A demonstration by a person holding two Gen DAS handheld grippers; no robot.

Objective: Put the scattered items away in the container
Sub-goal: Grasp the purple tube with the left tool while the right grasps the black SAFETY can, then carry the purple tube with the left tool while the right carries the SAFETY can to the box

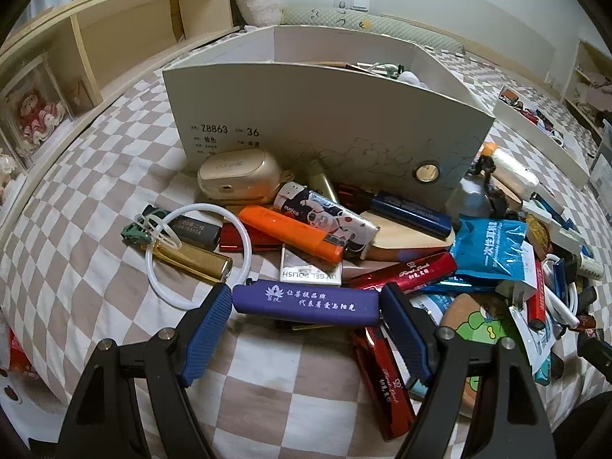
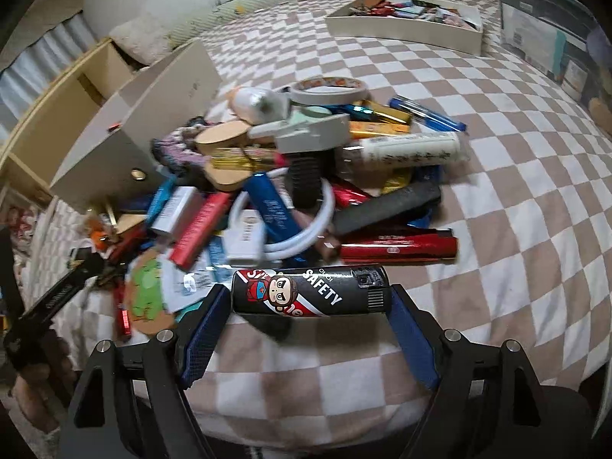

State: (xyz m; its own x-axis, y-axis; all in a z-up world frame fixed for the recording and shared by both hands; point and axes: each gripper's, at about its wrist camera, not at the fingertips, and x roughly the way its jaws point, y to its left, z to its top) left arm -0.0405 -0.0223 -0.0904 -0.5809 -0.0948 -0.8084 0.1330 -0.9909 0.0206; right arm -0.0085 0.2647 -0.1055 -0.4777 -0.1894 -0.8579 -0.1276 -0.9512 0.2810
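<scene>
Barely started: pile (image 1: 382, 244) mostly outside box (image 1: 329, 122).
Left gripper (image 1: 306, 306) pinching purple lighter (image 1: 306, 303), right gripper (image 2: 310, 302) pinching black lighter (image 2: 310, 292); few items boxed, upper centre.

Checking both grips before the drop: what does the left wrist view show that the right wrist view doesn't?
Left wrist only: the left gripper clamping a purple lighter lengthwise, and an orange lighter. Right wrist only: the right gripper clamping a black cartoon lighter, and a tape roll. Both: the white box and checkered bedspread.
</scene>
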